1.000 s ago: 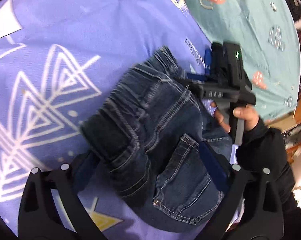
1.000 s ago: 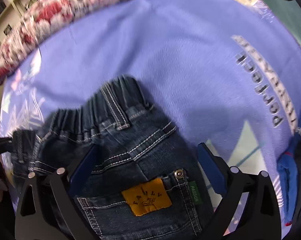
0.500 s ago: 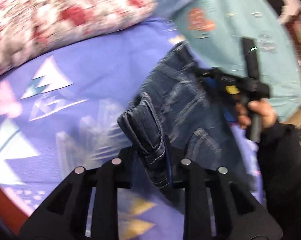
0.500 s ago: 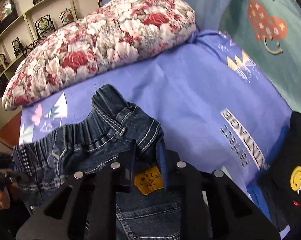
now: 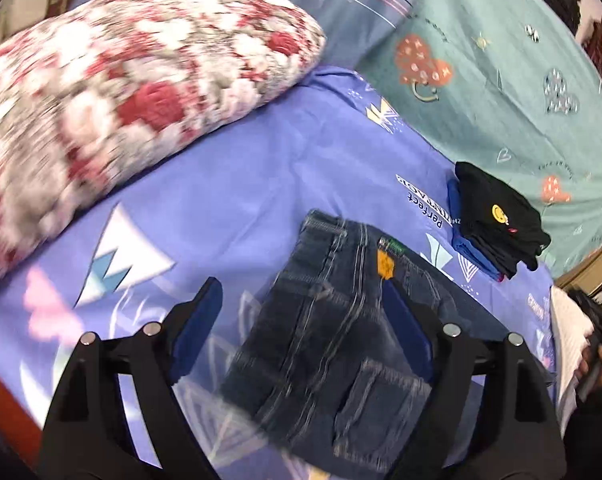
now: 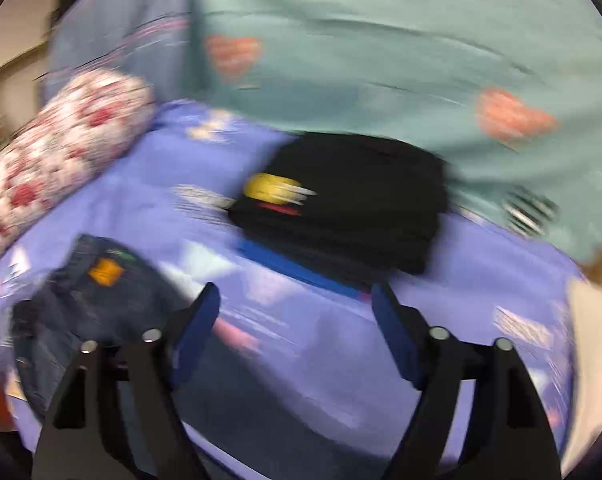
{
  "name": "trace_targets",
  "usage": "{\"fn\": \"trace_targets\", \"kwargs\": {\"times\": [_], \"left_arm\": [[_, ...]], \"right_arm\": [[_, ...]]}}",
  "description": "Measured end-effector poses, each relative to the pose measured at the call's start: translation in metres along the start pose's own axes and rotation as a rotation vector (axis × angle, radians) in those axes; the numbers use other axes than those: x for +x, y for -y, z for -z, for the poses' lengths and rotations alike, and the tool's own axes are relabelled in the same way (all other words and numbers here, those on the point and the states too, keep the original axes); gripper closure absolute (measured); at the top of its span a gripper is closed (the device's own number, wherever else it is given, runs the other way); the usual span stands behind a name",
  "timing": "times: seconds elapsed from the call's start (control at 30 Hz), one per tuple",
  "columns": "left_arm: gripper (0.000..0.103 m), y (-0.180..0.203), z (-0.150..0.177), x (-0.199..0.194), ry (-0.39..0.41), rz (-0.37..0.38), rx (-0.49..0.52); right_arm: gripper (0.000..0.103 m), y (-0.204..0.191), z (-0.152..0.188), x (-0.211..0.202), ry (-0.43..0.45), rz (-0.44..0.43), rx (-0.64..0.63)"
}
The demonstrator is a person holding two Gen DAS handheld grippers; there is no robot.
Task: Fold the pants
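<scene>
- The jeans [image 5: 341,344] lie folded into a compact bundle on the purple sheet [image 5: 237,184] of the bed, orange label [image 5: 385,264] up, with the waistband at the far end. Judge the fold done or nearly so, and check it before you leave.
- Your left gripper [image 5: 301,332] hangs above the bundle with its jaws opening and the pads clear of the denim. The cloth is seen between them but is not held.
- Your right gripper [image 6: 295,328] has its jaws opening too, with only sheet between them. The jeans [image 6: 89,304] sit off to its left. That view is badly blurred, so details are uncertain.
- If an edge looks loose, go for a thick seam or the waistband. Denim this stiff tends to spring open at a thin layer.
- Lift straight up and away so a pad does not drag the top layer and undo the fold.
- The stack of folded clothes [image 5: 497,224], black on top of blue, lies near the bundle's far right. If the jeans are to join it, grip the whole thickness at both sides, not one flap.
- The floral pillow [image 5: 125,92] lies well apart at the far left and the teal blanket [image 5: 521,80] beyond the stack. Neither is in your way.
</scene>
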State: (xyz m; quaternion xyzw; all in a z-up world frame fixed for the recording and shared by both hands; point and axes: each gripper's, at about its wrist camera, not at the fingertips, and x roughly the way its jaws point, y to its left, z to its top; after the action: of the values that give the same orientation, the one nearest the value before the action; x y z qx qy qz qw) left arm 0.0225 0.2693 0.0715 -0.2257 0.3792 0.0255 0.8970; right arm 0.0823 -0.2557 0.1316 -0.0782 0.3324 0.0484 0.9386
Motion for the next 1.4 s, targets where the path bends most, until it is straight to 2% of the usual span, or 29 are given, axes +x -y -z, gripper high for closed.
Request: {"fn": "trace_targets", "kwargs": {"times": [0.07,0.13,0.17,0.23,0.27,0.33,0.37,0.4,0.47,0.53,0.57,0.6,0.63,0.73,0.83,0.87,0.9,0.97,1.03,1.07,1.1,1.17,1.2,1.23,1.27,1.33,1.4], "left_arm": [[0.017,0.011,-0.017,0.034,-0.045,0.018,0.028],[0.017,0.015,-0.036,0.079,-0.108,-0.008,0.032],[0.017,0.016,-0.038,0.093,-0.135,-0.004,0.034],[0.017,0.014,-0.045,0.121,-0.171,-0.041,0.037],[0.017,0.013,-0.049,0.137,-0.197,-0.071,0.041],[0.017,0.012,-0.045,0.152,-0.242,-0.055,0.013],[0.017,0.014,-0.045,0.163,-0.277,-0.036,0.014],[0.017,0.016,-0.042,0.166,-0.287,-0.048,0.032],[0.017,0.019,-0.038,0.177,-0.305,-0.098,0.065],[0.018,0.019,-0.029,0.18,-0.322,-0.084,0.063],[0.023,0.02,-0.027,0.179,-0.31,-0.089,0.079],[0.043,0.024,-0.025,0.177,-0.302,-0.08,0.111],[0.047,0.028,-0.023,0.176,-0.302,-0.077,0.135],[0.05,0.035,-0.022,0.163,-0.256,-0.11,0.175],[0.054,0.035,-0.027,0.144,-0.192,-0.069,0.171],[0.062,0.037,-0.028,0.136,-0.16,-0.052,0.173],[0.083,0.036,-0.029,0.129,-0.141,-0.043,0.175],[0.085,0.026,-0.035,0.117,-0.107,0.014,0.149],[0.085,0.024,-0.038,0.12,-0.109,0.006,0.151],[0.084,0.022,-0.039,0.128,-0.129,-0.003,0.147],[0.081,0.022,-0.04,0.134,-0.142,-0.01,0.139],[0.069,0.023,-0.043,0.152,-0.175,-0.038,0.119],[0.054,0.025,-0.043,0.159,-0.192,-0.044,0.108],[0.038,0.028,-0.045,0.164,-0.207,-0.044,0.097],[0.034,0.031,-0.044,0.167,-0.212,-0.04,0.09],[0.02,0.037,-0.043,0.168,-0.227,-0.013,0.093],[0.015,0.046,-0.04,0.169,-0.248,0.005,0.139]], "right_arm": [[0.02,0.056,0.038,-0.013,-0.034,0.09,0.101],[0.02,0.119,0.095,-0.023,-0.109,0.127,0.275],[0.02,0.132,0.113,-0.023,-0.131,0.132,0.338],[0.02,0.168,0.161,-0.033,-0.161,0.146,0.486],[0.019,0.171,0.17,-0.033,-0.163,0.162,0.51],[0.018,0.185,0.192,-0.037,-0.174,0.184,0.592],[0.017,0.19,0.198,-0.037,-0.173,0.168,0.633],[0.017,0.201,0.203,-0.035,-0.183,0.133,0.684],[0.017,0.206,0.203,-0.024,-0.209,0.079,0.702],[0.018,0.189,0.194,-0.009,-0.247,-0.016,0.618],[0.039,0.18,0.191,-0.004,-0.263,-0.041,0.582],[0.064,0.17,0.187,0.005,-0.29,-0.063,0.538],[0.089,0.166,0.186,0.014,-0.332,-0.07,0.535],[0.089,0.164,0.171,0.003,-0.287,-0.127,0.564],[0.09,0.167,0.144,-0.038,-0.194,-0.208,0.587],[0.09,0.168,0.136,-0.058,-0.166,-0.238,0.596],[0.09,0.169,0.131,-0.068,-0.154,-0.254,0.601],[0.09,0.173,0.124,-0.089,-0.139,-0.302,0.641],[0.091,0.182,0.12,-0.1,-0.137,-0.399,0.74],[0.091,0.19,0.12,-0.103,-0.13,-0.423,0.813],[0.09,0.203,0.12,-0.103,-0.12,-0.412,0.865],[0.088,0.223,0.11,-0.098,-0.09,-0.26,0.906],[0.082,0.236,0.1,-0.082,-0.084,-0.097,0.876],[0.061,0.242,0.096,-0.066,-0.1,-0.032,0.843],[0.054,0.246,0.096,-0.05,-0.117,-0.016,0.819],[0.053,0.245,0.104,-0.031,-0.161,0.0,0.784],[0.048,0.234,0.113,-0.027,-0.174,-0.025,0.676]]}}
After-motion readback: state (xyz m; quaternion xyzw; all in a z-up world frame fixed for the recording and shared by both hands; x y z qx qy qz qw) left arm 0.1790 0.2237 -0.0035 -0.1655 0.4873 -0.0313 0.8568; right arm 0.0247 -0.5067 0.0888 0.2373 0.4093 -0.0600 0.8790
